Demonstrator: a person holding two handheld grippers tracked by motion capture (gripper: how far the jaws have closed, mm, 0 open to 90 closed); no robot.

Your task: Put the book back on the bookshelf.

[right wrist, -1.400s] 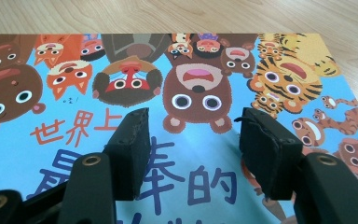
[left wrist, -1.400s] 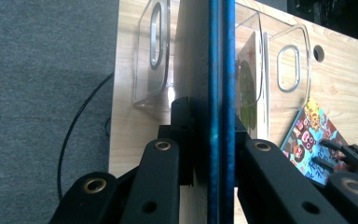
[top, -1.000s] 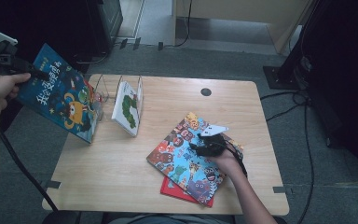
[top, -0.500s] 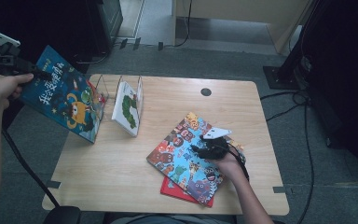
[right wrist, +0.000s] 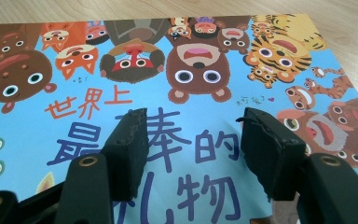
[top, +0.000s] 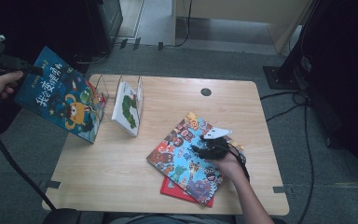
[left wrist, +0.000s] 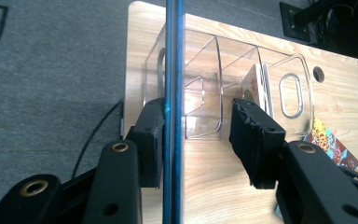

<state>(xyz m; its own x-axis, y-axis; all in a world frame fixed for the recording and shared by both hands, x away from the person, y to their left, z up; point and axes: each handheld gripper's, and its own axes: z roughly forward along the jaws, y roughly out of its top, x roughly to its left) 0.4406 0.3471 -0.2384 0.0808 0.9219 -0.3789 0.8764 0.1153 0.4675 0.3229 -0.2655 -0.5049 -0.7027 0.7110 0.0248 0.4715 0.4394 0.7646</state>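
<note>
At the upper left of the high view the left gripper [top: 28, 70], its jaws just opening around the dark-blue monster picture book [top: 63, 100] in the clear plastic rack [top: 103, 88], should back straight off once the book stands, while the right gripper [top: 200, 150] rests, jaws apart, on the bright animal-cover book [top: 186, 163] at centre right.

The right gripper [right wrist: 193, 149] hovers with jaws apart over the animal picture book [right wrist: 177, 93], lying on the wooden table [right wrist: 345, 18].

A light wooden table [top: 121, 177] stands on grey carpet [top: 177, 60] beside dark furniture [top: 340, 79].
</note>
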